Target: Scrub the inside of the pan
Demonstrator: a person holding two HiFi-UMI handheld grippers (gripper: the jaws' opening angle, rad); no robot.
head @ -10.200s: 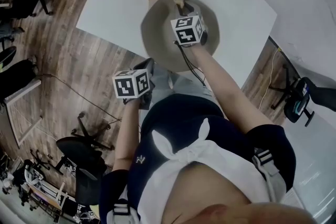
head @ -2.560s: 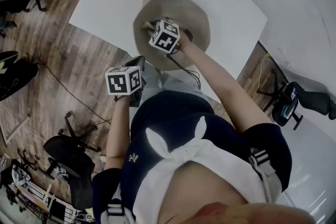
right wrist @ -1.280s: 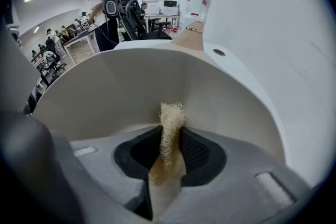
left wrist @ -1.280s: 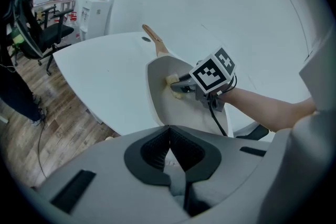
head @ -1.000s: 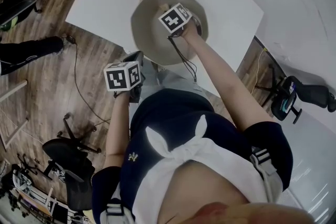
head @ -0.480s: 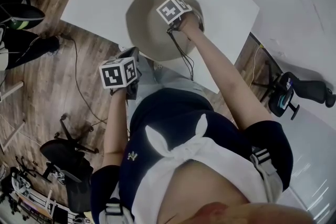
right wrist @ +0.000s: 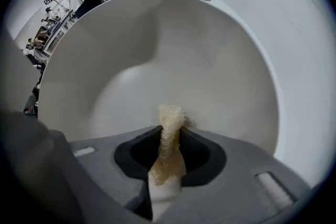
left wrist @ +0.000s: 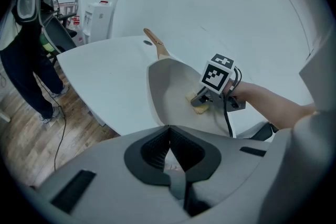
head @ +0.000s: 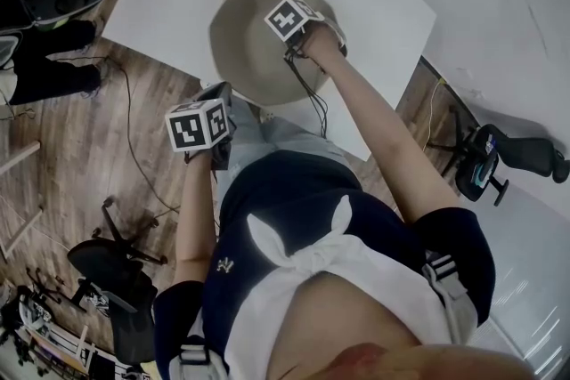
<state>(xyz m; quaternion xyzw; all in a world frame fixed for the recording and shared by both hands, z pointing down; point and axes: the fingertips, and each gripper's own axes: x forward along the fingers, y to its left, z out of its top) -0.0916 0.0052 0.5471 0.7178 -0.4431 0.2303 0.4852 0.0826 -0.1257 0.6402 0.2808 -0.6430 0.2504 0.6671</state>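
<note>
- Pan (head: 249,49) is set on the white desk (head: 383,4).
- Scrubbing appears under way: a sponge (right wrist: 170,113) is pinched in the right tongs (right wrist: 169,136) and set against the pan's bottom.
- Left tongs (left wrist: 169,134) are closed and empty, off the desk.
- Next, sweeps over the inner walls are called for.

The pan (head: 240,49) is viewed from well above, steeply downward, in the head view. It is seen from outside its near rim in the left gripper view, and its floor is faced from close inside in the right gripper view; its inside is shared by all three.
</note>
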